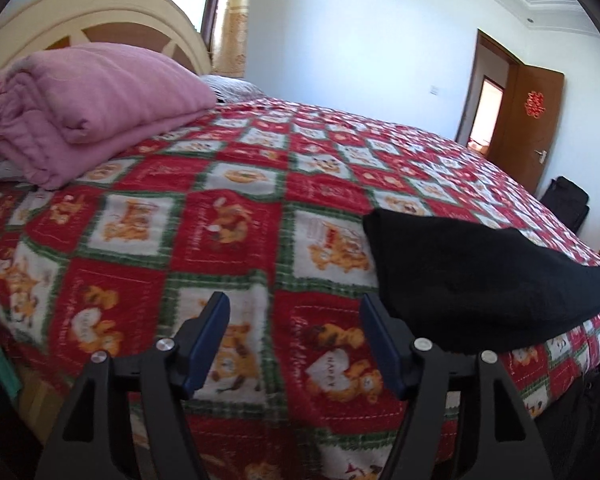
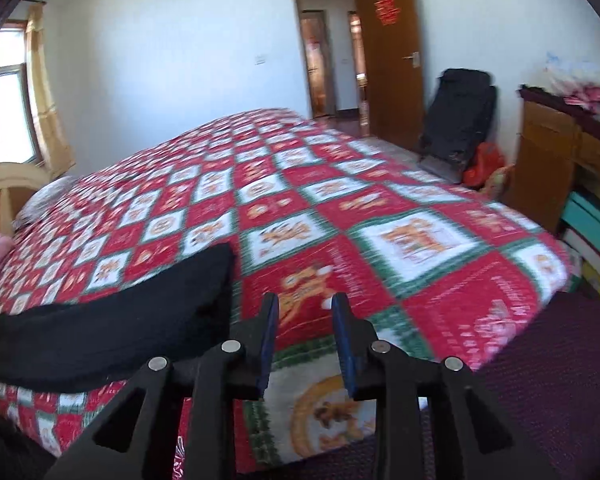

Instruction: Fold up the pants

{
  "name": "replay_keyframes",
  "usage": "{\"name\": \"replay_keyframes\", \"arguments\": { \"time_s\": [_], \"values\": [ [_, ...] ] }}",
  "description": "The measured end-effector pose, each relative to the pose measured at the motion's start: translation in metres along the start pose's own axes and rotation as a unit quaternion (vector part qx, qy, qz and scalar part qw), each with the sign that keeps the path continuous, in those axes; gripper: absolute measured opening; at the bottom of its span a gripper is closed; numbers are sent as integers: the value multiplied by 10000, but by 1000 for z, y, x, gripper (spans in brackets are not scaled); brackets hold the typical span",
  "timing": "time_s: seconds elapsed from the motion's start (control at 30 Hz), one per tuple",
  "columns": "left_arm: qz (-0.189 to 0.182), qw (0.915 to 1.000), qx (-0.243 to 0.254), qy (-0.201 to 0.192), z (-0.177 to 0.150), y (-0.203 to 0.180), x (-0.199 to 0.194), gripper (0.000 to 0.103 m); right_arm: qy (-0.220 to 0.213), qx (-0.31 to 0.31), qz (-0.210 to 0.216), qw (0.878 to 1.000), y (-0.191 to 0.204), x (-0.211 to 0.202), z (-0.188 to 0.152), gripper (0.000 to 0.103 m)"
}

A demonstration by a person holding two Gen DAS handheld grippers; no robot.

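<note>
Red, green and white patchwork bedspread (image 1: 228, 216) covers the bed in front of me, and the black pants (image 1: 480, 280) lie folded in a compact bundle near its front edge. Beside the pants on the headboard side, my left gripper (image 1: 294, 340) hovers with fingers spread wide, holding nothing. On the pants' other side, my right gripper (image 2: 305, 340) is parted more narrowly, also empty. Beyond the pants, a folded pink blanket (image 1: 88, 108) rests by the headboard

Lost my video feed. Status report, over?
Left gripper open, empty. Right gripper open, empty. Black pants lie in a compact bundle on the bedspread, between grippers. Nothing obstructing.
</note>
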State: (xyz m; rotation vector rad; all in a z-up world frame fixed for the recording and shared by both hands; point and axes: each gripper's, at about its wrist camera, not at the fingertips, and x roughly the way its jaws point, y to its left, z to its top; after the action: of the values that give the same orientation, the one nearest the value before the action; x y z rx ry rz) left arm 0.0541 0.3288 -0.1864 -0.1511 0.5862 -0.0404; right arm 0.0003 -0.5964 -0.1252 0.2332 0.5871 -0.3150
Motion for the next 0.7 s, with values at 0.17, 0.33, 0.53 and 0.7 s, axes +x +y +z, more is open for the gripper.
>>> {"name": "replay_keyframes", "arguments": {
  "time_s": [0.17, 0.33, 0.53, 0.7],
  "values": [
    [-90, 9997, -68, -223, 16, -20, -4, 70, -127, -699, 587, 9957, 83, -19, 16, 33],
    [-595, 9980, 116, -203, 26, -67, 14, 76, 393, -2084, 1944, 9577, 233, -9, -8, 45],
    [-544, 9959, 674, 254, 12, -113, 44, 76, 851, -3677, 3308, 8649, 401, -12, -92, 45],
    [-269, 9905, 1305, 343, -10, -129, 42, 83, 963, -4367, 3689, 8148, 475, -9, -147, 45]
  ]
}}
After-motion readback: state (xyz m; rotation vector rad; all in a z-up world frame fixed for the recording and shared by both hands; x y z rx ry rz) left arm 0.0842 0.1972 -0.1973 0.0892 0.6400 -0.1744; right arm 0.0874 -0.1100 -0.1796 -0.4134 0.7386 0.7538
